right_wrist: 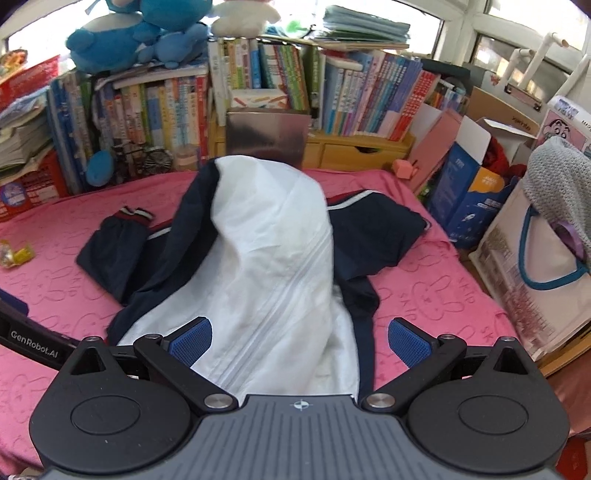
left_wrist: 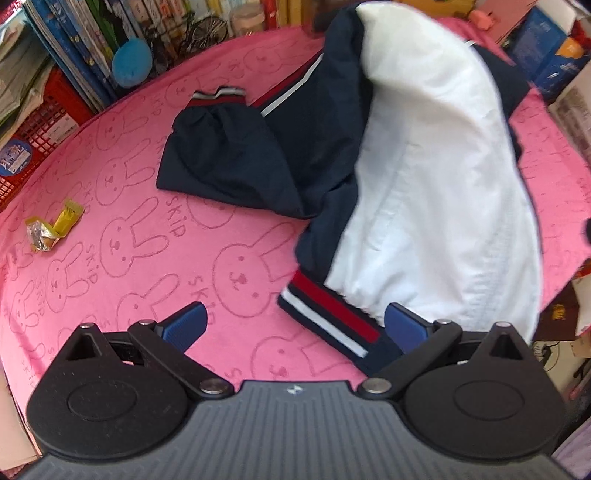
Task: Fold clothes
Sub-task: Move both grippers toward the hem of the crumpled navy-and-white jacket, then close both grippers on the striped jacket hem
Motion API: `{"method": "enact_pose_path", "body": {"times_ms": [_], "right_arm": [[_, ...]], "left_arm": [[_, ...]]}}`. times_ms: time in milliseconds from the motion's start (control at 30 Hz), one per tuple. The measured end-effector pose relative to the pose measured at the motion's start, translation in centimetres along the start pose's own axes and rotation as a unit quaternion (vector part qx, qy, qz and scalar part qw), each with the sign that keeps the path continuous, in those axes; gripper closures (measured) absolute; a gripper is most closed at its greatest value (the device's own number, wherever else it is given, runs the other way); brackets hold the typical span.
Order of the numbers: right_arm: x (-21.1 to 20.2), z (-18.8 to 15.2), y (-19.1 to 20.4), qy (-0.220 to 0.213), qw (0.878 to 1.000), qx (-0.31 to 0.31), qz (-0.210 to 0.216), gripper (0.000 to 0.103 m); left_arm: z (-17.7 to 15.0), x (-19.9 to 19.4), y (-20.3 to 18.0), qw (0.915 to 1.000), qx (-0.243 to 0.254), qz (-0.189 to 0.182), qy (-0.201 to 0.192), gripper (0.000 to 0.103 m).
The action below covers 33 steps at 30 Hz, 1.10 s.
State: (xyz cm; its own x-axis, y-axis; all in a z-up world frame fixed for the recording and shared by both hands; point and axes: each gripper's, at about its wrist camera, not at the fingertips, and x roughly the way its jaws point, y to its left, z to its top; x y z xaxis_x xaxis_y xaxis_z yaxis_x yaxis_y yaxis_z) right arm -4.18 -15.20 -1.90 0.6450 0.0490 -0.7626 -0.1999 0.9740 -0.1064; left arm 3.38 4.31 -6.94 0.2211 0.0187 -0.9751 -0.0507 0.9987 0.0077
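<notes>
- Jacket [left_wrist: 424, 192] – navy with white lining showing, lies spread on pink bunny-print cover [left_wrist: 147, 236]; white inner side bulges up in the middle, turned over the navy body.
- Left sleeve [left_wrist: 221, 147] lies flat out to the side on the cover, its striped cuff [left_wrist: 218, 94] at the far end.
- Striped hem band [left_wrist: 332, 317] – red, white, navy – sits at the near edge, between the fingers of the left hand-held gripper [left_wrist: 295, 325].
- Left hand-held gripper: released, blue pads [left_wrist: 184, 325] wide apart; the right-side pad is right at the hem and white lining, contact unclear.
- Right hand-held gripper [right_wrist: 299, 339]: released too, jaws wide; white lining [right_wrist: 266, 258] runs between the blue pads [right_wrist: 192, 339] down under the gripper body, nothing pinched.
- Right wrist view: other navy sleeve [right_wrist: 373, 229] lies out to the right on the cover.
- Crumpled yellow wrappers [left_wrist: 55, 225] on the cover, well apart from the jacket, off to the left.
- Behind: rows of books [right_wrist: 258, 85], blue plush toys [right_wrist: 136, 33] on top, red crate [left_wrist: 44, 122] at left, boxes and a white tote bag [right_wrist: 535, 258] at right.
</notes>
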Motion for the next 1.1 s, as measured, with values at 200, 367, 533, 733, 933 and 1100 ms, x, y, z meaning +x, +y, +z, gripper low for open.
{"method": "enact_pose_path", "body": {"times_ms": [200, 367, 533, 733, 933, 1100], "right_arm": [[1.7, 1.0, -0.1, 0.009, 1.000, 0.003, -0.019, 0.000], [3.0, 1.5, 0.3, 0.019, 1.000, 0.004, -0.025, 0.000], [4.4, 3.2, 1.6, 0.008, 1.000, -0.013, -0.007, 0.000], [7.2, 7.2, 5.8, -0.019, 0.996, -0.063, 0.065, 0.000], [16.0, 9.6, 11.9, 0.050, 0.987, -0.104, 0.111, 0.003], [22.4, 10.3, 13.7, 0.142, 0.981, -0.066, 0.114, 0.083]], "left_arm": [[1.1, 3.3, 1.4, 0.9996, -0.015, 0.006, 0.024, 0.000], [1.7, 5.3, 1.3, 0.9991, -0.014, -0.010, 0.039, 0.000], [1.9, 8.2, 0.3, 0.9995, -0.008, 0.001, 0.031, 0.001], [1.2, 11.0, 0.8, 0.9979, -0.039, -0.045, 0.024, 0.010], [0.0, 10.3, 0.7, 0.9974, -0.028, -0.060, -0.027, 0.031], [-0.8, 9.9, 2.4, 0.9896, -0.066, -0.124, -0.033, 0.070]]}}
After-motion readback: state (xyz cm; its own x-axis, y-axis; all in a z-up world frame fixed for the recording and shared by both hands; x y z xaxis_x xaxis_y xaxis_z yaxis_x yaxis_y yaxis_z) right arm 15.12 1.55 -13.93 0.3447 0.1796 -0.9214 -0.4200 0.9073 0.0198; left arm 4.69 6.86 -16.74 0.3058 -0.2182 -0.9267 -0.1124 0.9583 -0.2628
